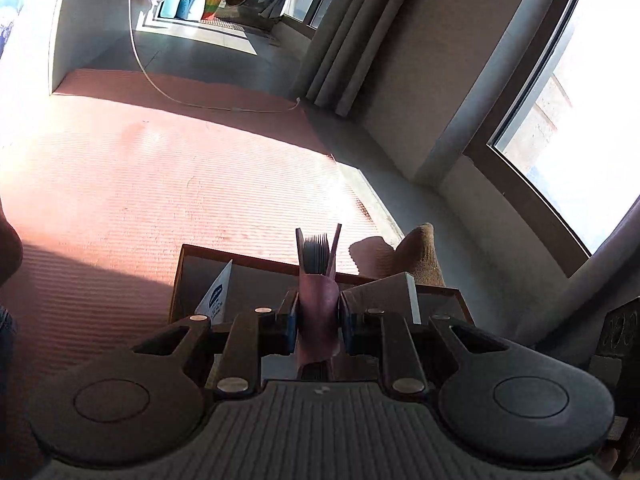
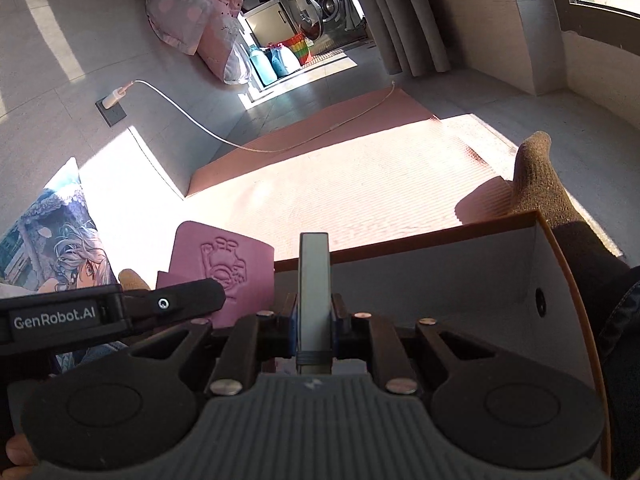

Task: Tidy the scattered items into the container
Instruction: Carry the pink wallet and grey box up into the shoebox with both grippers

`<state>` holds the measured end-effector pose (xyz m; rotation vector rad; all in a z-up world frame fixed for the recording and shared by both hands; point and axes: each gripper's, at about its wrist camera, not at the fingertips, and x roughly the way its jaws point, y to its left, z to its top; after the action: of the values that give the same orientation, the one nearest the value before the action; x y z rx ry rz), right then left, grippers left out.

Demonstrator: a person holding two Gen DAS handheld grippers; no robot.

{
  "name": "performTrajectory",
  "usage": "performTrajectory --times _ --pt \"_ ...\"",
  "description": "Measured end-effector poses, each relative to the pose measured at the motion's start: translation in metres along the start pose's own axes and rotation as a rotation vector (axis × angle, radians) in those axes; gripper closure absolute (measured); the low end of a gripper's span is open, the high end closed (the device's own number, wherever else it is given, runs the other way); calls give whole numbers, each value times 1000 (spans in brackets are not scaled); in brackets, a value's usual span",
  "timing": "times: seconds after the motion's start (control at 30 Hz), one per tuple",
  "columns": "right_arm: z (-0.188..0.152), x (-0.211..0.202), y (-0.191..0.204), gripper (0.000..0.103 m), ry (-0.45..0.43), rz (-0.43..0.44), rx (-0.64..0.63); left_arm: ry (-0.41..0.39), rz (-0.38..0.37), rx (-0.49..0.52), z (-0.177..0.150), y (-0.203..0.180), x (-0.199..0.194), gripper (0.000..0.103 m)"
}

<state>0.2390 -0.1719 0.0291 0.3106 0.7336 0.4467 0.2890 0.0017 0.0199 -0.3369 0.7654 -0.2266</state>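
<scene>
Box (image 1: 256, 276), brown-rimmed w/ pale grey inside, sits on the pink ribbed mat (image 1: 160, 184) on the floor. Inside it: a white sachet w/ blue logo (image 1: 218, 296) leaning at the left wall, and a grey-white flat item (image 1: 384, 292) tilted toward the right side.

Left claw (image 1: 318, 320) is pinching a pink notebook (image 1: 318, 280) upright over the box, covers splayed at top so page edges show. Right claw (image 2: 314, 320) is pinching a slim grey slab (image 2: 314, 280), edge-on and upright, above the box's near rim (image 2: 400, 248).

Left-wrist view only: box contents, plus a window (image 1: 568, 100) on the right. Right-wrist view only: the notebook's cover (image 2: 224, 264) w/ an embossed cartoon figure, the left gripper's body w/ "GenRobot.AI" label (image 2: 54, 322), a printed anime pillow (image 2: 52, 240) at left, pink bedding (image 2: 192, 12) farther back, a wall socket w/ white cable (image 2: 116, 100), and the box's right wall w/ a small hole (image 2: 540, 300).

Both views: a brown-socked foot (image 2: 536, 176) just beside the box, detergent bottles (image 2: 276, 60) and a washing machine (image 2: 324, 0) in the far room.
</scene>
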Motion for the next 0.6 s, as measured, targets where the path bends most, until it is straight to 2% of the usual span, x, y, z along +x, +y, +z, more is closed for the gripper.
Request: performTrajectory --times 0.3,0.43,0.6 --pt "-3 38 -13 86 101 -26 34 93 22 -1 -6 10 41 79" --pt "-5 47 -16 86 129 -41 45 153 84 -8 -8 14 57 79" --pt "-6 52 -20 86 156 -54 69 178 116 -14 -16 23 74 79"
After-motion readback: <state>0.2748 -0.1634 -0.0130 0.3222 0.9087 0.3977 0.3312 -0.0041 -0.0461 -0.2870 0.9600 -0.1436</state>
